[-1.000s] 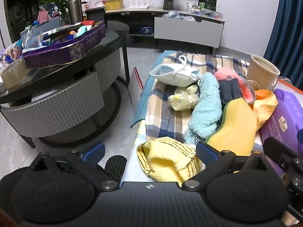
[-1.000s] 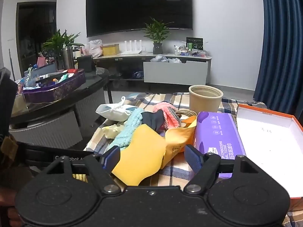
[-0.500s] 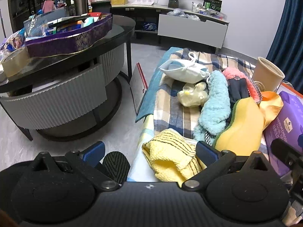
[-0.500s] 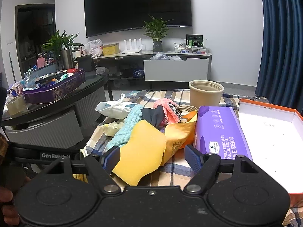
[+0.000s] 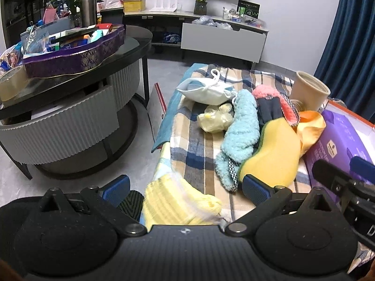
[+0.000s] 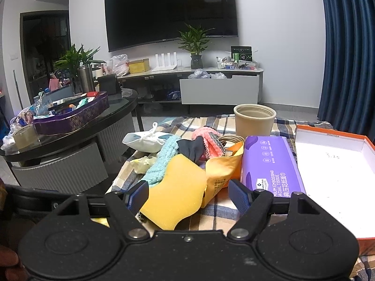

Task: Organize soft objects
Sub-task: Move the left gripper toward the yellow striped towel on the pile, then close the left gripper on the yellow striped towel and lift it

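The left gripper [image 5: 185,186] now hangs closer over the yellow cloth [image 5: 180,203] than a second ago, jaws wide apart; the cloth blurs at six o'clock between them, so a grab looks near. The right gripper [image 6: 188,193], jaws apart and empty, has barely shifted above the yellow sponge [image 6: 173,196]; the orange box [image 6: 332,164] waits at three o'clock.

Even, cool indoor light, no harsh shadows; fisheye bends the edges, corners fall black. The yellow towel [image 5: 180,201] is motion-blurred.

Both wrist views low, near, facing TV wall; share yellow sponge [image 5: 269,154] [image 6: 174,187].
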Demonstrator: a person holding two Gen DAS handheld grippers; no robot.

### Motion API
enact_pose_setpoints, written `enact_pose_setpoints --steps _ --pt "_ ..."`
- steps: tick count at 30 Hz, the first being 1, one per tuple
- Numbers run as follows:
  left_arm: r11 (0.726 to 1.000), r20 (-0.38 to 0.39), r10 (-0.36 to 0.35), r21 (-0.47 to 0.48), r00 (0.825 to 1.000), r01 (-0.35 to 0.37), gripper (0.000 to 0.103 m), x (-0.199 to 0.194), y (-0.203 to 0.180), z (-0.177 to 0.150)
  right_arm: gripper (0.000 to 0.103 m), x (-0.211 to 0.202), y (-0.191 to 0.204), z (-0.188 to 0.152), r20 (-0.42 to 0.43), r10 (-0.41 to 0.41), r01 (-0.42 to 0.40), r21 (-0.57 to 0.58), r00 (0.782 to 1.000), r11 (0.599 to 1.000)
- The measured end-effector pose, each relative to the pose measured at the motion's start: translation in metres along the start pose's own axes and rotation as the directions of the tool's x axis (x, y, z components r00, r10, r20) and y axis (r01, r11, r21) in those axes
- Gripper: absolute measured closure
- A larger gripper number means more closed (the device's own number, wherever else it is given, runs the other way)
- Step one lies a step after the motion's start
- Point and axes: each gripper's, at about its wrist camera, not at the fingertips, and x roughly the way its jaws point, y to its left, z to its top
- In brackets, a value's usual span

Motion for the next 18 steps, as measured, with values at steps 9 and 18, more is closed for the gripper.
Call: enact_pose_setpoints --steps 9,18 --pt "1.000 -0.014 0.015 0.003 1.000 -0.015 0.000 -0.005 0.005 -0.008 0.015 -0.005 0.002 0.000 0.000 0.012 -0.012 0.008 1.000 1.000" --pt "1.000 -0.034 0.031 0.001 0.999 -0.031 0.000 -0.004 0.007 -0.016 0.015 -0.006 0.003 -0.004 -0.024 0.021 -0.021 0.025 0.999 0.999"
